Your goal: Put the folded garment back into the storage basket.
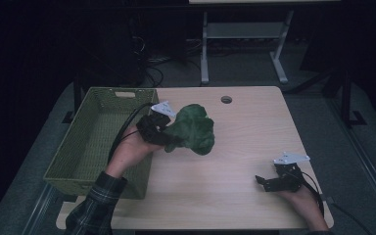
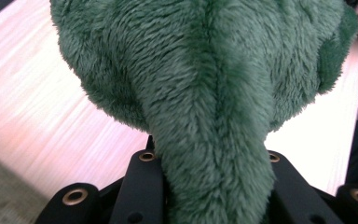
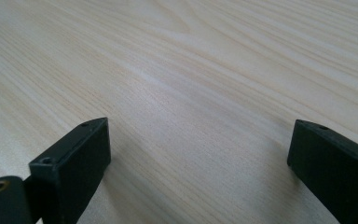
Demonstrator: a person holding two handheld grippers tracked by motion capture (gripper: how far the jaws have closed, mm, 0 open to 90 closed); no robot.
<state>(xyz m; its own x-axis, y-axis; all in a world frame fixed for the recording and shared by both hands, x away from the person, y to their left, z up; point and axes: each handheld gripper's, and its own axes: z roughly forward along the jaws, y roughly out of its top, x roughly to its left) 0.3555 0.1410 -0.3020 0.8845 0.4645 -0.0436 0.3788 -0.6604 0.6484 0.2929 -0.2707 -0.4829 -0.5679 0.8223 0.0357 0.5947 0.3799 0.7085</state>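
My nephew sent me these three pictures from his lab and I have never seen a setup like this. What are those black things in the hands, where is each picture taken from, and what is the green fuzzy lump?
There is no machine arm here: a person at a wooden table holds a hand-operated clamp with two black jaws in each hand. The wide picture comes from a fixed camera above, looking down on the table. The other two come from small cameras riding on the clamps, looking along their jaws.

The left gripper is shut on a green plush toy and holds it up off the table; in the left gripper view the fur bulges out from between the jaws. The right gripper sits low near the table's right edge, its jaws wide apart with nothing between them, bare wood ahead.

A green woven basket stands on the left side of the table.
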